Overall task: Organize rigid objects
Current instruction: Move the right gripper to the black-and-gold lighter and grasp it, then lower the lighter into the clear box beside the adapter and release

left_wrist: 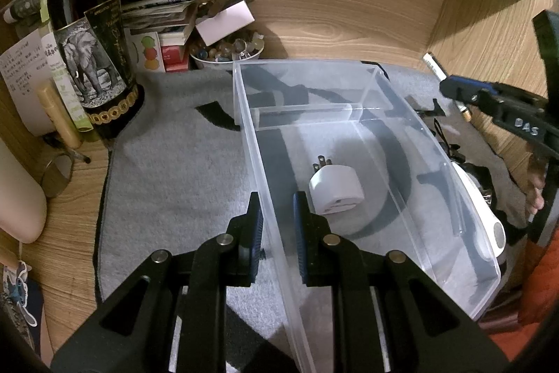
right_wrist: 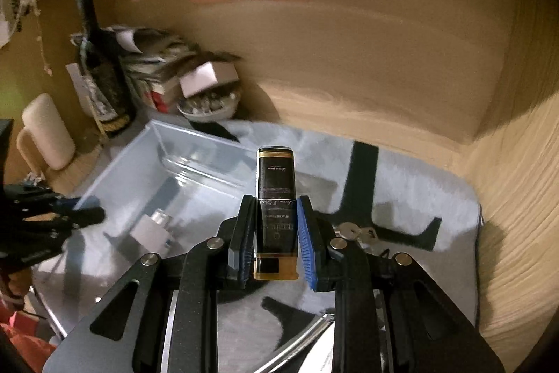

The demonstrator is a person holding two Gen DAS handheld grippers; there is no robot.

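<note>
surface: wood-grain desk [left_wrist: 349, 6] with a grey mat [left_wrist: 174, 163] spread over it
bins: one clear plastic bin [left_wrist: 401, 128] on the mat, a divider wall across its far end
plug adapters: one – white plug adapter [left_wrist: 335, 189] lying inside the bin, prongs toward 12 o'clock
left gripper [left_wrist: 277, 219]: fingers pressed together on the bin's left wall, pinching it
right gripper [right_wrist: 274, 226]: clamped on one black-and-gold lighter [right_wrist: 276, 198], upright, lifted above the mat at 3 o'clock of the bin
keys: one small bunch of keys [right_wrist: 356, 233], half hidden behind the right finger
wine bottles: one wine bottle [left_wrist: 91, 34] at 10 o'clock, neck cut off
hard to make out: right wrist view is motion-blurred – labels unreadable
</note>
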